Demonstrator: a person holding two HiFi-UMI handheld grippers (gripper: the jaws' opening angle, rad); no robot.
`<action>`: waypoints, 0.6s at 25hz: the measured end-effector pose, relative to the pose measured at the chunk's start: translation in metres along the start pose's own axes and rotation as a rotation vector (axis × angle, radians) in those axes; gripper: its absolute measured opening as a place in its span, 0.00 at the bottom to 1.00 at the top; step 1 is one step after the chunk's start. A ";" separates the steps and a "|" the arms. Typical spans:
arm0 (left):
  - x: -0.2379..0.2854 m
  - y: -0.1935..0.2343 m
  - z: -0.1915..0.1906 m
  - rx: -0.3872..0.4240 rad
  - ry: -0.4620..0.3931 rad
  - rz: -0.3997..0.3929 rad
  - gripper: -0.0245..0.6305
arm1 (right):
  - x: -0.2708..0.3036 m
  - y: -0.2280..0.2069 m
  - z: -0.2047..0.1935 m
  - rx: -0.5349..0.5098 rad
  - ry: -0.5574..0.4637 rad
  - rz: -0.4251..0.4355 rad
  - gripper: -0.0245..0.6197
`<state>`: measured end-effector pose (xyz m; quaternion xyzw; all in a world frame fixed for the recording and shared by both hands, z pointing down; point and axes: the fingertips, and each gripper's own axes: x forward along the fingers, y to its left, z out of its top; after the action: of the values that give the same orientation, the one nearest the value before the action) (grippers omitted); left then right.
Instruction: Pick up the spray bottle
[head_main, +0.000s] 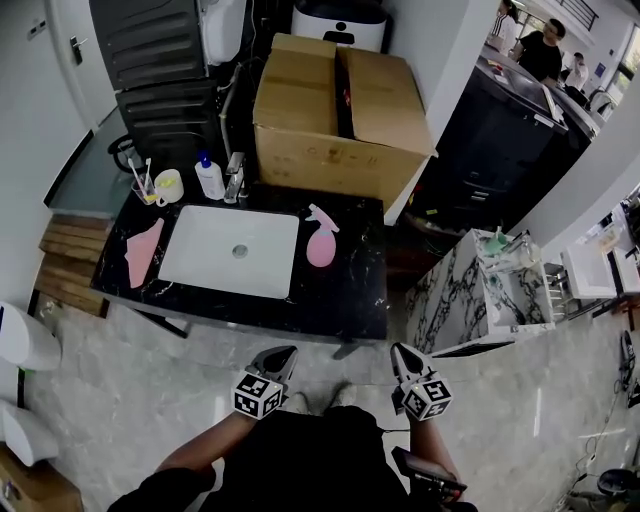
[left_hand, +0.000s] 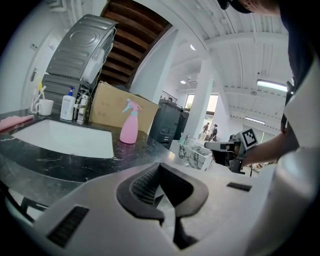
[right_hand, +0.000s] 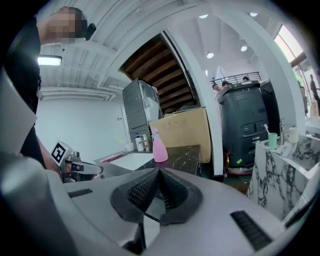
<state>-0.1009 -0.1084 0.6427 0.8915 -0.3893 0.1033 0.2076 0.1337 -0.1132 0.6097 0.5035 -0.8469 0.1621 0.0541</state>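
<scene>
The pink spray bottle stands upright on the black marble counter, just right of the white sink. Both grippers hang well in front of the counter's near edge, over the floor, pointing toward it. My left gripper is shut with nothing between its pads. My right gripper is likewise shut and empty. In the left gripper view the spray bottle stands ahead and to the left of my left gripper. The right gripper view shows the bottle almost straight ahead, beyond my right gripper.
A large cardboard box stands behind the counter. A soap bottle, a cup with toothbrushes and a tap line the back left. A pink cloth lies left of the sink. A marble-patterned stand is at the right.
</scene>
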 end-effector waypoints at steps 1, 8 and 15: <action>0.001 0.001 0.000 -0.003 -0.001 0.005 0.05 | 0.003 0.000 0.000 0.000 0.003 0.007 0.08; 0.013 0.009 0.005 -0.015 -0.001 0.063 0.05 | 0.030 -0.014 0.001 0.009 0.012 0.072 0.08; 0.048 0.012 0.027 -0.012 -0.016 0.102 0.05 | 0.057 -0.047 0.017 0.009 0.005 0.129 0.08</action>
<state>-0.0766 -0.1590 0.6384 0.8701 -0.4363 0.1045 0.2041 0.1483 -0.1876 0.6183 0.4479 -0.8767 0.1700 0.0434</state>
